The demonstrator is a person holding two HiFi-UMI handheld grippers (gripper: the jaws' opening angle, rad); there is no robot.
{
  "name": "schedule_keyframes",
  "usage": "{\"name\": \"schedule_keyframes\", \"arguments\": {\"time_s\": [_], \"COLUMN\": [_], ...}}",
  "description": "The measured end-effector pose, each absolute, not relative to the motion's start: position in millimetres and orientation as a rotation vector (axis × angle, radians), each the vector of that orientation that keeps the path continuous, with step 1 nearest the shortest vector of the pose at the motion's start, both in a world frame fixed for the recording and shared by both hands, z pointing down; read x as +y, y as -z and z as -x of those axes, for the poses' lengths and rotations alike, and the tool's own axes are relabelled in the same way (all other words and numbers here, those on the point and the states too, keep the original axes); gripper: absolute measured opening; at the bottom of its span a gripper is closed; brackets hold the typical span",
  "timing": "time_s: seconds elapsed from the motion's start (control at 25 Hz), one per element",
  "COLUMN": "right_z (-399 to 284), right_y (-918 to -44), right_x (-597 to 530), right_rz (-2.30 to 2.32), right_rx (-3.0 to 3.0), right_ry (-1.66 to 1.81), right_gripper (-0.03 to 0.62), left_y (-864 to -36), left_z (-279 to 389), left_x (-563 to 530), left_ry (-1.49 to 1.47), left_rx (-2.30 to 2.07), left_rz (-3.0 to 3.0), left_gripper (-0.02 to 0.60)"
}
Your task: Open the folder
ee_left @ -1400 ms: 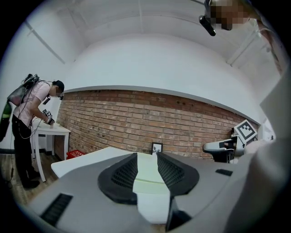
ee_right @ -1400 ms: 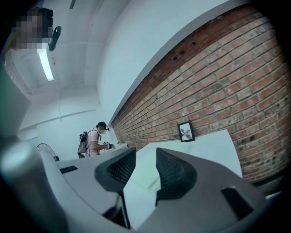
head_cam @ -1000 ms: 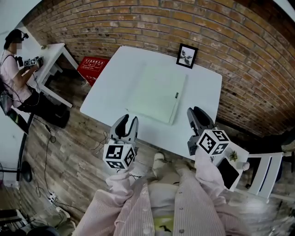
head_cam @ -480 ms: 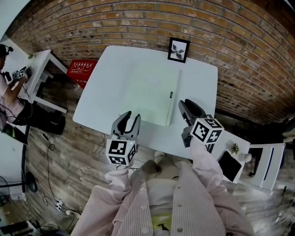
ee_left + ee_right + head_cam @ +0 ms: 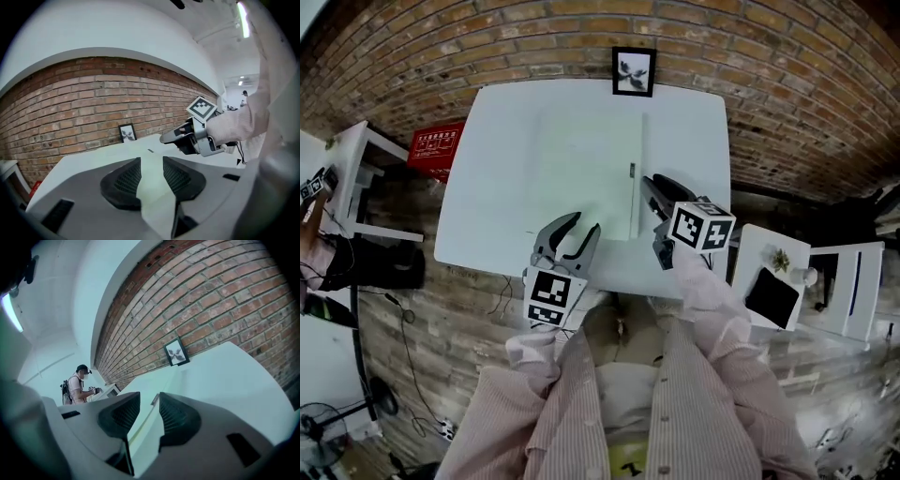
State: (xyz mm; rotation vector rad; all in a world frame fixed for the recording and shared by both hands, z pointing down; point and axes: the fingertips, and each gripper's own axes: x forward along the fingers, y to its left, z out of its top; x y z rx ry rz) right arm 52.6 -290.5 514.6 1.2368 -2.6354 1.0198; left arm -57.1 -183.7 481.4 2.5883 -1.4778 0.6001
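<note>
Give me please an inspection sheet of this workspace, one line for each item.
Surface: white table, mostly bare.
Job's things: pale green folder lies flat and closed, mid-table.
Clutter: small picture frame at the far edge.
Grippers: left gripper open at the folder's near edge; right gripper open at its right edge; neither holds anything.
Cables: black cable on the wooden floor.
Surroundings: brick wall, red box, another person.

From overhead we looked steeply down on the worktop [image 5: 487, 187]. The two gripper views sat low over it, facing the brick wall [image 5: 70, 103]; all three shared the folder [image 5: 586, 173] and picture [image 5: 634, 71].
</note>
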Motion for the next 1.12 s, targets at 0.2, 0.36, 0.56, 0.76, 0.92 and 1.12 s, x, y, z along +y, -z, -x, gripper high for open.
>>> {"name": "schedule_keyframes", "arguments": {"time_s": [0.2,0.36,0.56,0.76,0.92,1.12], "right_z": [-58,-54,-49,-47,-48,-49], "right_y": [-535,-547,-556,-563,-564,-564], "right_x": [-296,-298,-296,-296,-296,-296], "right_rz": [-1.321,-1.348,-1.368,-1.394,-1.395,-1.4], "right_rx": [-2.574,-2.542,-2.518,-2.489,-2.501,-2.506], "right_ry": [-1.103,-1.146,-1.19,-1.214,-1.246,-1.267], "right_gripper": [0.123,0.123,0.123,0.123,0.123,0.123], "left_y": [-497,-507,-521,-539,-546,-549], "left_z": [27,13,1,-5,-6,-4], "left_x": [-176,-171,-165,-161,-163,-165], "left_ry": [-0.815,-0.987,-1.143,-1.303,-1.353,-1.465], "left_rx": [-1.248,-1.101,-0.966,-0.868,-0.875,-0.903], "left_rz": [-2.757,-2.853,-2.925,-2.961,-2.965,-2.98], "left_gripper": [0.156,0.186,0.212,0.222,0.197,0.136]}}
